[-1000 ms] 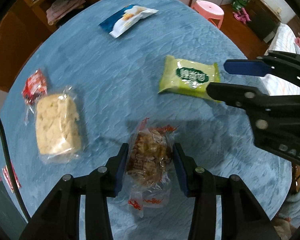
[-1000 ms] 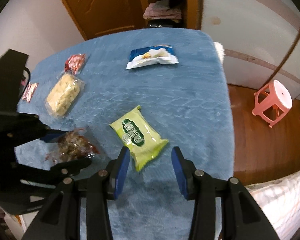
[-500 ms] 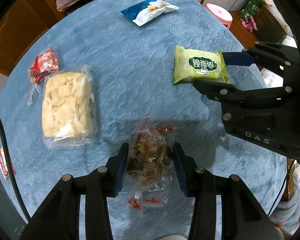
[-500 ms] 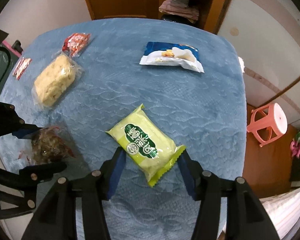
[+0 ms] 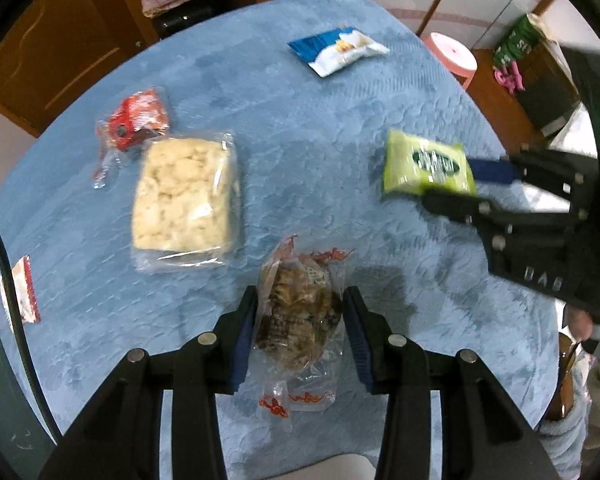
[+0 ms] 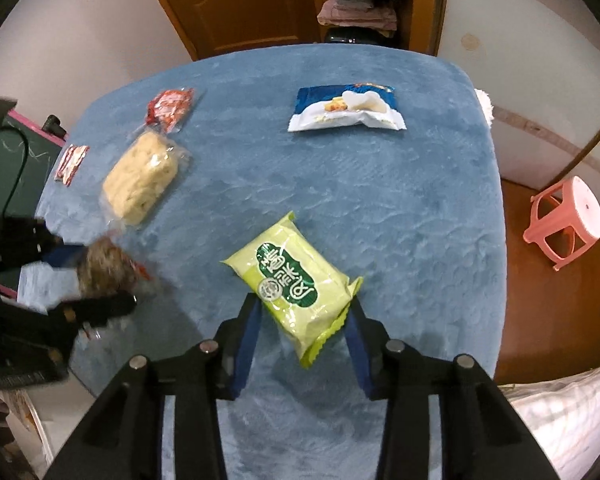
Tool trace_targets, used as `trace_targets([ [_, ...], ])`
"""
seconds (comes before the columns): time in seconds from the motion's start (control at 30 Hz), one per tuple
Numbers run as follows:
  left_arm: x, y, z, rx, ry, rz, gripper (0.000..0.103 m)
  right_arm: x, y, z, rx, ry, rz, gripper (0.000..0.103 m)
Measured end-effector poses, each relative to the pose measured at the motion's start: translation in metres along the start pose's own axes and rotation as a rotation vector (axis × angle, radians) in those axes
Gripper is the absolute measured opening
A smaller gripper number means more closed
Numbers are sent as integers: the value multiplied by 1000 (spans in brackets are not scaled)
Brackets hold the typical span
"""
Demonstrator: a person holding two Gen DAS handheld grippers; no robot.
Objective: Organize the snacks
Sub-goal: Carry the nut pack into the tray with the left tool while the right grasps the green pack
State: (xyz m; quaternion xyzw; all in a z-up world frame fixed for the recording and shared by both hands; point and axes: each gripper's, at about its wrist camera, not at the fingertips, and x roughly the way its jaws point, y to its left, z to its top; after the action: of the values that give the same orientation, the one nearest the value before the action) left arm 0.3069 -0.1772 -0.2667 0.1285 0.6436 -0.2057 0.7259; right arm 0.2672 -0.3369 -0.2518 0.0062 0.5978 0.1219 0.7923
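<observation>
left gripper (image 5: 300,336): clenching the brown snack bag (image 5: 298,312) between its blue pads, one pad pressing on each side of the crinkled clear wrapper, the bag's lower end trailing toward the camera.
right gripper (image 6: 302,332): straddling the near end of the green packet (image 6: 296,282), its fingers sitting along both sides of the packet; i cannot tell whether the pads are gripping it or only lying beside it.
green packet: lying slantwise on the blue tablecloth (image 6: 380,200), its crimped near end sitting between the right gripper's fingers.
brown snack bag: sitting left of the green packet in the right wrist view, blurred there, near the table's front edge.
pale rice cake pack (image 5: 186,196): lying well left of the green packet, just beyond the brown snack bag on its left.
red wrapped snack (image 5: 134,124): touching the far end of the pale rice cake pack, farther from the green packet.
small red-and-white sachet (image 5: 22,288): lying at the table's left edge, farthest from the green packet.
blue-and-white packet (image 6: 346,110): lying well beyond the green packet, toward the table's far side.
pink stool (image 6: 568,220): standing on the wooden floor, off to the right of the green packet, beyond the table edge.
</observation>
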Motion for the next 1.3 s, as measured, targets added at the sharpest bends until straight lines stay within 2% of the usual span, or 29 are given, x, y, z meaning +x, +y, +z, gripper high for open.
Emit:
trace_targets([
  [0.2,-42,12,-22,-21,-71,-29,40,-41,32,-27,-27,-78,47,40],
  [0.27,-67,14,-34,-29,-111,-39,40,-66,50,-37,-53,-129,77,40],
  [0.4,-131,23,-79,-55,-217,-60,40,-120,94,-65,-107,-244,133,38],
  [0.43,-146,24,-94,-67,-244,-56,40,-132,103,-72,-116,-270,150,33],
  [0.47,-160,22,-103,-73,-264,-54,40,-140,109,-78,-122,-286,162,22],
  [0.5,-174,22,-117,-85,-287,-54,40,-151,121,-88,-139,-301,185,1],
  [0.6,-206,24,-162,-120,-341,-54,40,-178,146,-115,-147,-365,228,1],
  [0.67,-215,27,-191,-155,-353,-60,40,-184,164,-125,-153,-363,252,1],
  [0.73,-212,28,-211,-189,-356,-69,40,-182,189,-134,-195,-340,285,1],
  [0.8,-208,35,-234,-226,-343,-82,40,-180,210,-140,-245,-337,248,1],
  [0.9,-193,46,-256,-284,-328,-90,40,-176,221,-143,-264,-341,225,1],
  [1.13,-159,56,-292,-362,-283,-94,40,-177,182,-141,-152,-343,163,1],
  [1.3,-134,45,-296,-357,-249,-82,40,-151,140,-145,-43,-288,97,1],
])
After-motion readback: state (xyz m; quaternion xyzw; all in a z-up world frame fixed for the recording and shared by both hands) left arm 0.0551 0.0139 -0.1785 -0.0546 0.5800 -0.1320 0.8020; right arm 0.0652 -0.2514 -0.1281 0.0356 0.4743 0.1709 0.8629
